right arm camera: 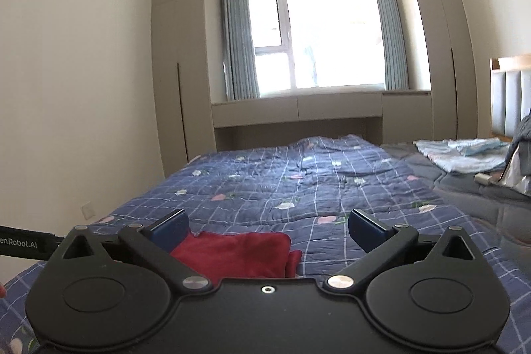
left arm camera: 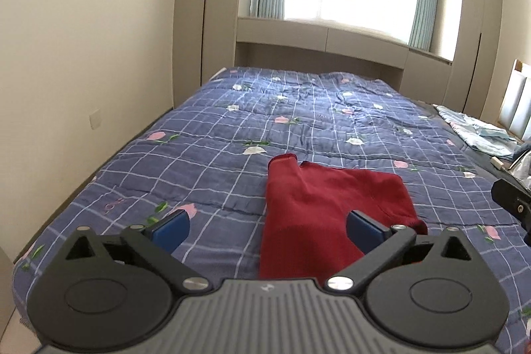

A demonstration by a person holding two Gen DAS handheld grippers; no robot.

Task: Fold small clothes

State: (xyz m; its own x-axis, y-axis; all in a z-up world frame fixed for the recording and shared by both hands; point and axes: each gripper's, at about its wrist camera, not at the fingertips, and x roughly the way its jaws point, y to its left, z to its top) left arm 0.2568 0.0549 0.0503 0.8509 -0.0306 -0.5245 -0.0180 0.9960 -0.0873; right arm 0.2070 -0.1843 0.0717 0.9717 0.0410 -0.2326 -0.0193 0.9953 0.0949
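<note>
Currently the red garment lies partly folded on the blue checked quilt of the bed, near its close edge. Left gripper: jaws spread wide, holding nothing; the cloth lies between and below them, the right pad in front of it. Right gripper: jaws also spread wide, empty, with the garment low by its left finger. A pale blue cloth pile sits far right by the headboard.
</note>
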